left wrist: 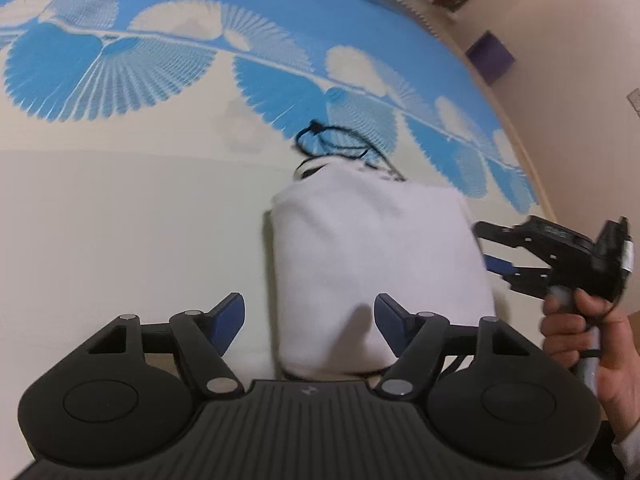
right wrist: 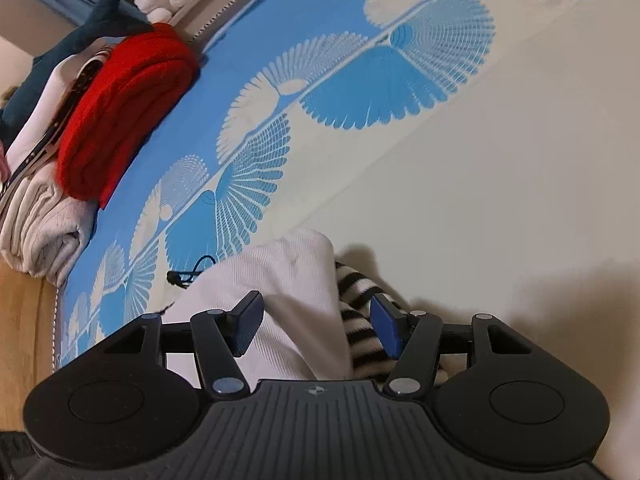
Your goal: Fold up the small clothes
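Observation:
A folded white garment lies on the bed cover, with a black drawstring at its far end. In the right wrist view the same white garment shows a black-and-white striped part beside it. My left gripper is open, its near edge of the garment between the fingers, not gripped. My right gripper is open over the garment's edge; it also shows in the left wrist view at the garment's right side, held by a hand.
The bed cover is cream with blue fan patterns. A stack of folded clothes, red one on top, sits at the bed's far corner. A wooden floor lies beyond the bed edge. A wall and purple box are at right.

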A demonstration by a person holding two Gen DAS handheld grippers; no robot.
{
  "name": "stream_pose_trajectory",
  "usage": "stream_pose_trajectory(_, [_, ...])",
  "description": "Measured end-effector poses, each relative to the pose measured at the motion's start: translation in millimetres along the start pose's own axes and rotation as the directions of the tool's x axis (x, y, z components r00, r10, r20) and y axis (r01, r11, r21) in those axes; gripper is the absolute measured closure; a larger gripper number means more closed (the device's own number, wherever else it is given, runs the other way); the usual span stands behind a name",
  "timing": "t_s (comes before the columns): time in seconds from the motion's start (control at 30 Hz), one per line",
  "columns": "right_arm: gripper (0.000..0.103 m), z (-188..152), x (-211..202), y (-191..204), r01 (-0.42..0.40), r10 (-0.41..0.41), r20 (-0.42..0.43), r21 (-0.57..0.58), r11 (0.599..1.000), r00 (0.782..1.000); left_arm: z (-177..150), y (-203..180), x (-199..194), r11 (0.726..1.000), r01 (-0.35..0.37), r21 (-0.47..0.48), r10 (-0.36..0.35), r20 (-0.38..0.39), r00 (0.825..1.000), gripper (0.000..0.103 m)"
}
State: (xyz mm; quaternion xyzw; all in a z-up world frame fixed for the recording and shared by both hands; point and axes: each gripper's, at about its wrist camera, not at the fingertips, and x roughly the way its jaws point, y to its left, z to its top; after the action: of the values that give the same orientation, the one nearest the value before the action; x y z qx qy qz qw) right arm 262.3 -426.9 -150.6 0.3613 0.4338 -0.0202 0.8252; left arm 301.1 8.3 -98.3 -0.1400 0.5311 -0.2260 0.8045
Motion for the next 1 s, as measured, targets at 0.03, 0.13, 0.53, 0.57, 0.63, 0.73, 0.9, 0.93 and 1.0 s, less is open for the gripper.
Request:
stream_pose_trajectory(0.03, [0.045,1,4,1,0.003,-0.003,0.001,-0.001,1.000,1.000,1,1,2,1.000,0.012,-0.022,-0.012,-0.001,1.000,0.027])
stream_pose_trajectory(0.13, [0.076,4,4,5,0.029,-0.029,0.051,-0.007,1.000,0.998,4,5,8,0.995,0.049,-0.085,-0.050,-0.007,0.999,0.027])
stream_pose_trajectory(0.53, [0.100,12,-28,12,0.025,-0.005,0.255,-0.074,0.997,0.967,-9,1,34,0.996,0.035,-0.086,-0.041,-0.078,0.996,0.023])
stream_pose_trajectory(0.57, [0.100,10,-23,16,0.096,-0.065,0.248,-0.114,0.989,0.967,-11,1,36,0.996,0.023,-0.083,-0.030,-0.091,0.995,0.022])
stream_pose_trajectory(0.63, [0.098,4,-7,17,0.178,-0.149,0.183,-0.152,0.972,0.972,-13,4,38,0.996,0.001,-0.084,-0.010,-0.111,0.994,0.022])
stream_pose_trajectory(0.73, [0.093,0,-1,10,0.207,-0.193,0.123,-0.110,0.972,0.973,-9,11,33,0.992,0.023,-0.121,-0.034,-0.091,0.995,0.022])
stream_pose_trajectory(0.9, [0.028,-3,-37,15,0.086,-0.059,0.189,-0.133,0.987,0.980,0,15,37,0.983,0.072,-0.167,-0.084,-0.066,0.994,0.022])
stream_pose_trajectory(0.93, [0.028,-5,-37,13,0.037,-0.015,0.144,-0.152,0.988,0.990,1,14,42,0.983,0.070,-0.168,-0.083,-0.074,0.994,0.021])
stream_pose_trajectory(1.0, [0.027,-11,-25,5,0.006,-0.003,0.015,-0.160,0.987,1.000,3,13,52,0.982,0.069,-0.177,-0.085,-0.087,0.993,0.019])
